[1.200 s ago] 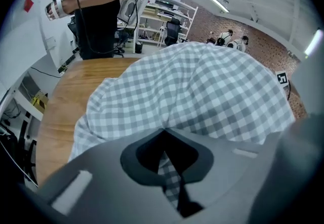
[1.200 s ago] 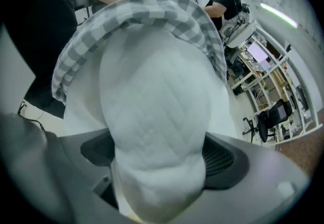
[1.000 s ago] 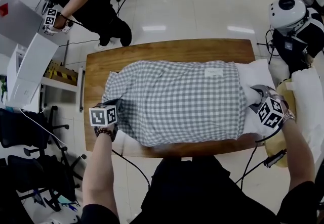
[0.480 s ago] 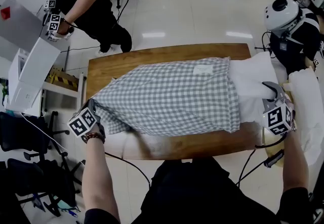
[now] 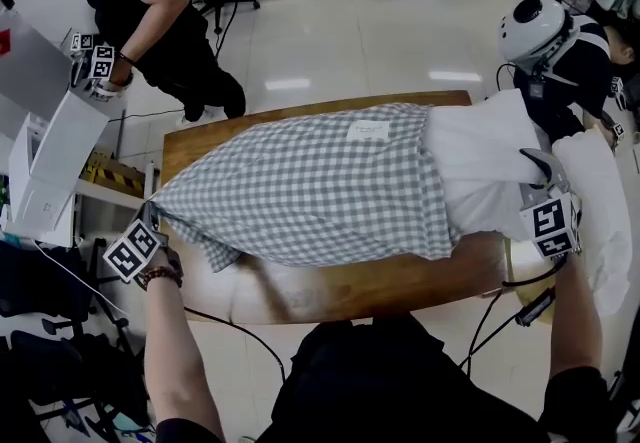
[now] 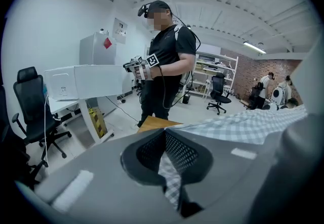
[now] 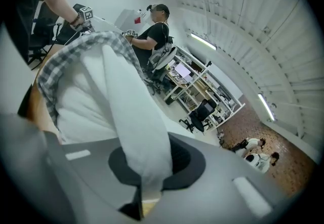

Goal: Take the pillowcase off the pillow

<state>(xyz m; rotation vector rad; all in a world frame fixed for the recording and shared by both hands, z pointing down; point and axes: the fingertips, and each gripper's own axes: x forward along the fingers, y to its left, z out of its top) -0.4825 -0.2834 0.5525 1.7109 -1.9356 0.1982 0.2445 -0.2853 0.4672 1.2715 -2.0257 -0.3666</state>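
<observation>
A grey-and-white checked pillowcase (image 5: 310, 186) lies stretched across the wooden table (image 5: 350, 281), still covering most of the white pillow (image 5: 480, 171). The pillow's bare end sticks out at the right. My left gripper (image 5: 150, 216) is shut on the pillowcase's closed corner beyond the table's left edge; checked cloth (image 6: 169, 180) shows pinched between its jaws. My right gripper (image 5: 540, 176) is shut on the pillow's exposed end, with white fabric (image 7: 139, 132) clamped between its jaws.
A person in black (image 5: 150, 1) stands behind the table's far left holding another marker-cube gripper, beside a white cabinet (image 5: 50, 171). A white-helmeted figure (image 5: 545, 41) and a white cushion (image 5: 600, 201) are at the right. Office chairs stand on the floor behind.
My left gripper has pulled the pillowcase corner leftward off the table edge, stretching the cloth. My right gripper closed on the pillow's end and drew it rightward, baring more white pillow.
</observation>
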